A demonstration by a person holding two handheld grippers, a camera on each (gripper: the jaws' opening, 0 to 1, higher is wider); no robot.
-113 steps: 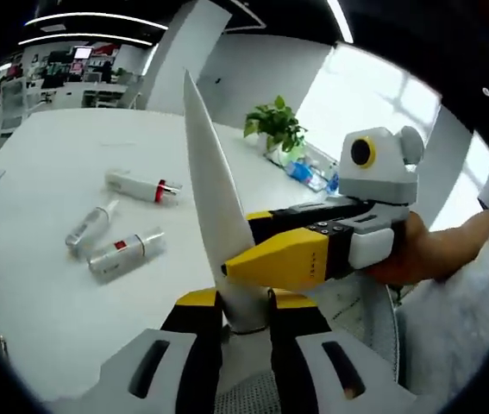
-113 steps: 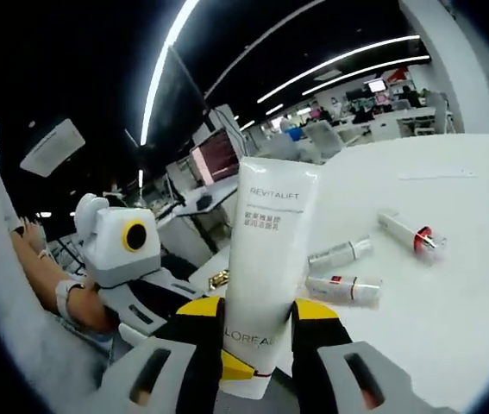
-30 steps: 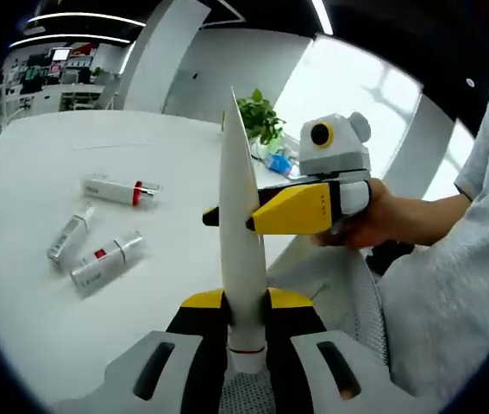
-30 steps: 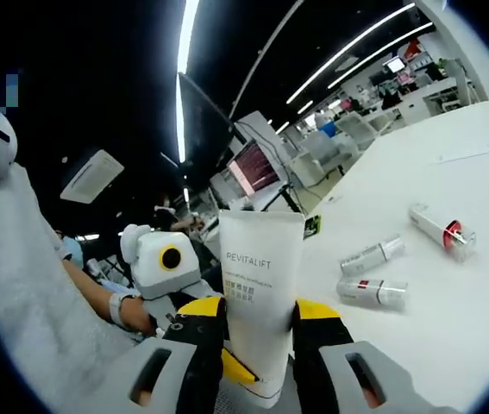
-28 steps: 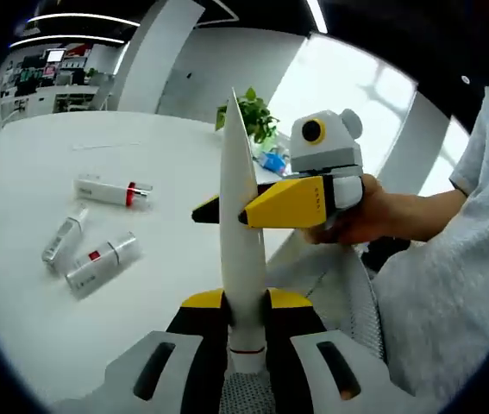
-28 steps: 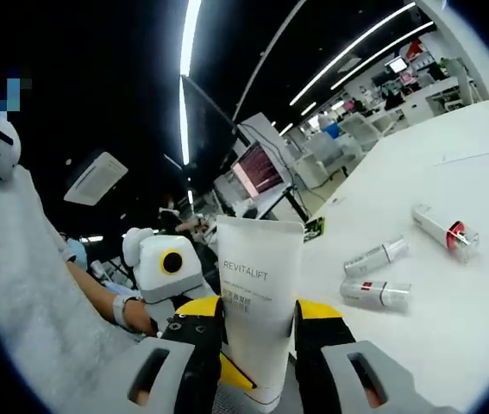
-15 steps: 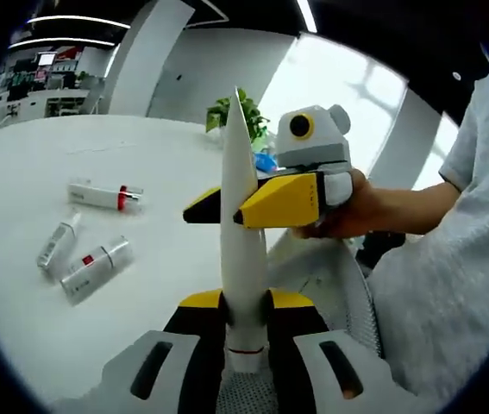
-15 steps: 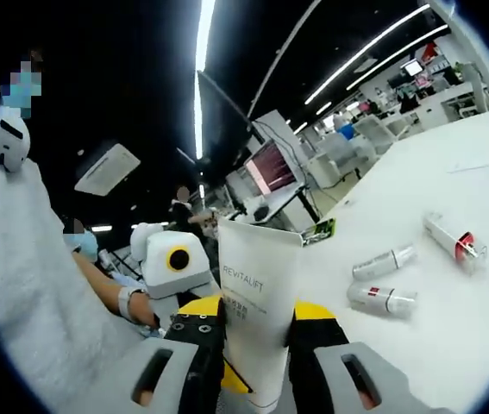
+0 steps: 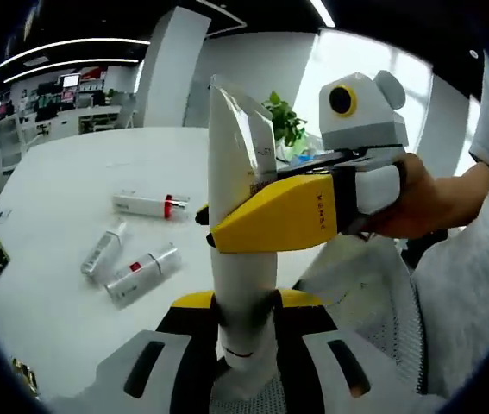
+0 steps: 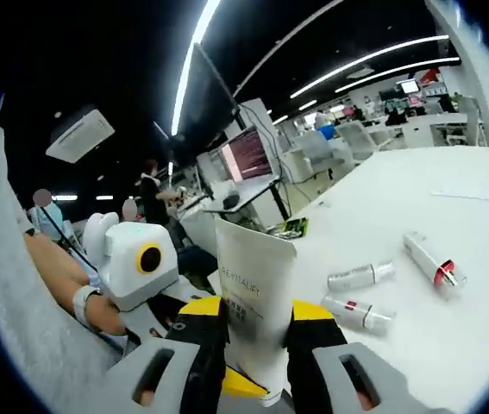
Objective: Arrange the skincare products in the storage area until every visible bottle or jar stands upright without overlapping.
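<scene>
1. Both grippers are clamped on the same tall white squeeze tube printed REVITALIFT [image 10: 257, 319]: the left gripper [image 9: 244, 323] pinches its lower body near the cap, and the right gripper [image 10: 257, 332] grips it too, its yellow jaw crossing the tube in the left gripper view.
2. The tube is held in the air, off the round white table [image 9: 63, 216].
3. Three products lie flat on the table at about ten o'clock in the left gripper view: a white tube with a red band [image 9: 147, 204], a small silver bottle [image 9: 103, 252] and a white bottle with a red label [image 9: 143, 272] just beside it.
4. The step in hand looks like a two-handed reorientation or handover of the tube.
5. Next, one gripper should probably let go while the other stands the tube cap-down, well apart from the three.
</scene>
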